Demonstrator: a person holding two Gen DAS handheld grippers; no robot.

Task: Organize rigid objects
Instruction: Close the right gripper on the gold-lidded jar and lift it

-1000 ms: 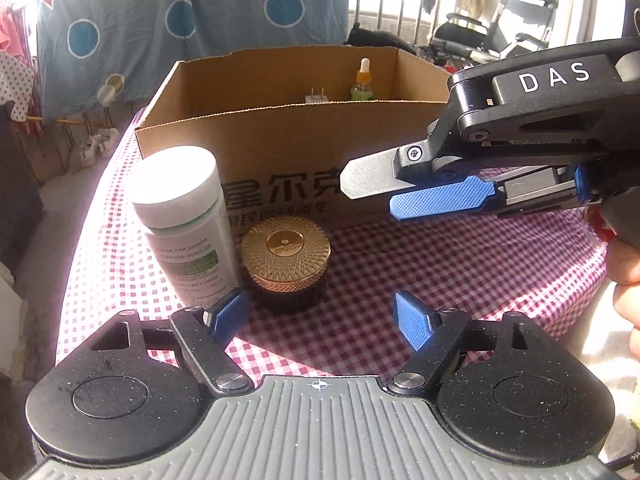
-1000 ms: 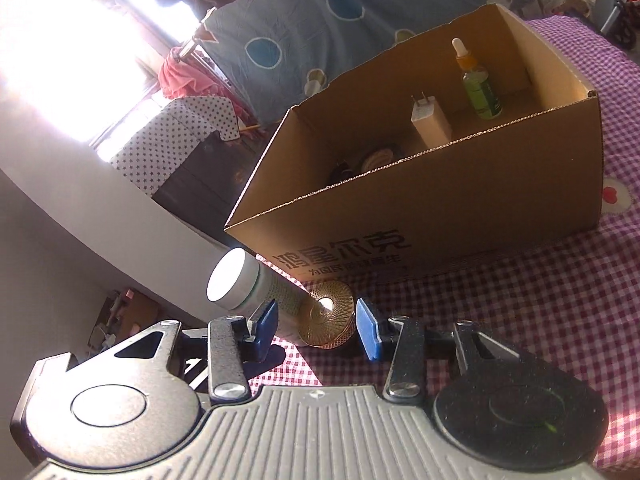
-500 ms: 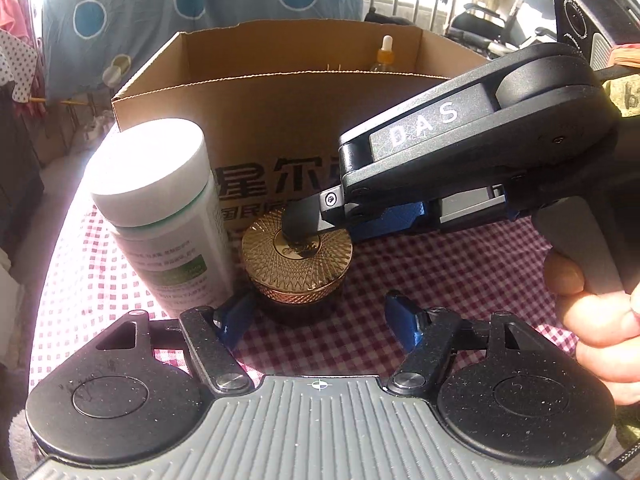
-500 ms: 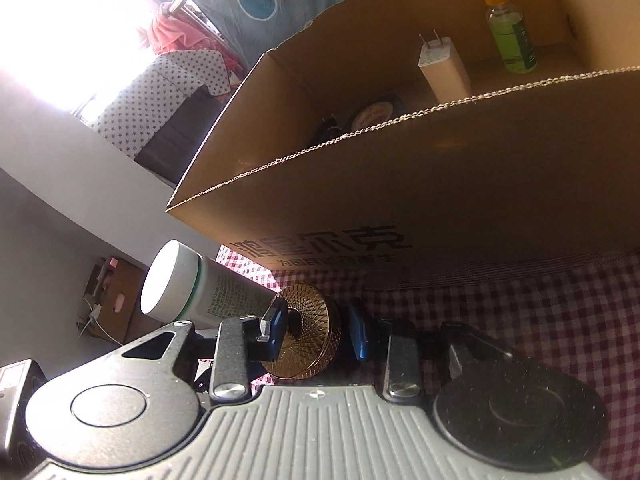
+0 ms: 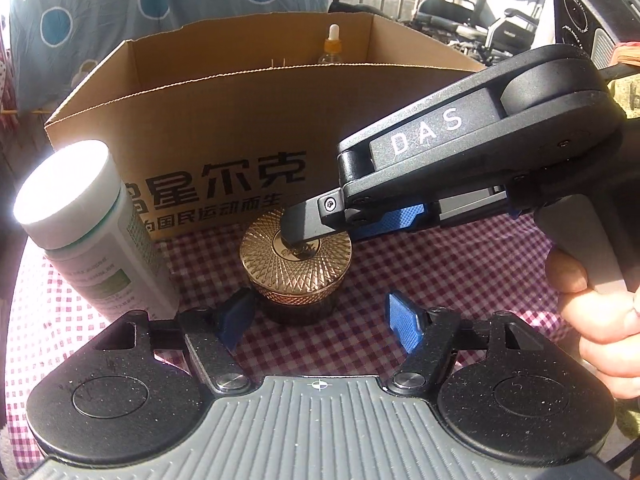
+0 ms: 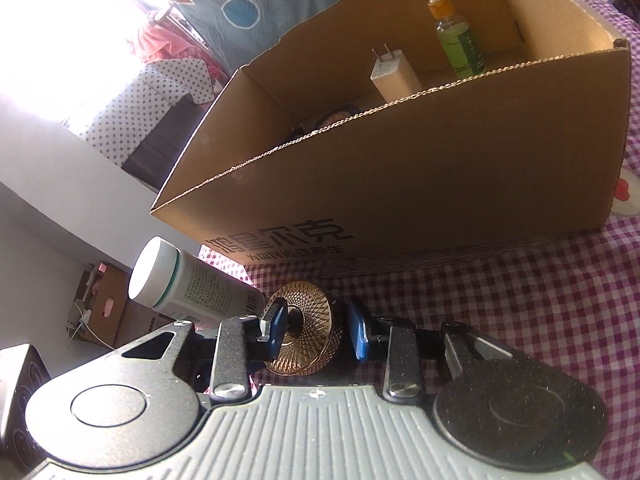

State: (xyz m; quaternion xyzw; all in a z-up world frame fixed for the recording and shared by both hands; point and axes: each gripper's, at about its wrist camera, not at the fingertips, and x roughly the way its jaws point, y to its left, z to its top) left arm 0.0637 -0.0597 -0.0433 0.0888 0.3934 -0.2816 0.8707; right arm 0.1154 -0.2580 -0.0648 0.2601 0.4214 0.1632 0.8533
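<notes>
A dark jar with a gold patterned lid [image 5: 296, 268] stands on the red checked cloth in front of a cardboard box [image 5: 224, 128]. My left gripper [image 5: 320, 320] is open just short of the jar; its right pad stands apart from it. My right gripper [image 5: 292, 236] comes in from the right with its jaws narrow and its near fingertip over the lid's centre. In the right wrist view the gold-lidded jar [image 6: 308, 320] shows between the blue pads of my right gripper [image 6: 317, 327]. I cannot tell whether the tip touches the lid; no pad presses on its sides.
A white bottle [image 5: 92, 240] with a green label stands left of the jar, close to my left finger. Inside the cardboard box [image 6: 440, 168] are a dropper bottle [image 6: 456, 44], a white charger [image 6: 394, 76] and a round tin [image 6: 336, 116]. A hand [image 5: 600, 320] holds the right gripper's handle.
The right gripper came down and left from beside the box to over the jar's lid, and its jaws narrowed. The left gripper moved closer to the jar.
</notes>
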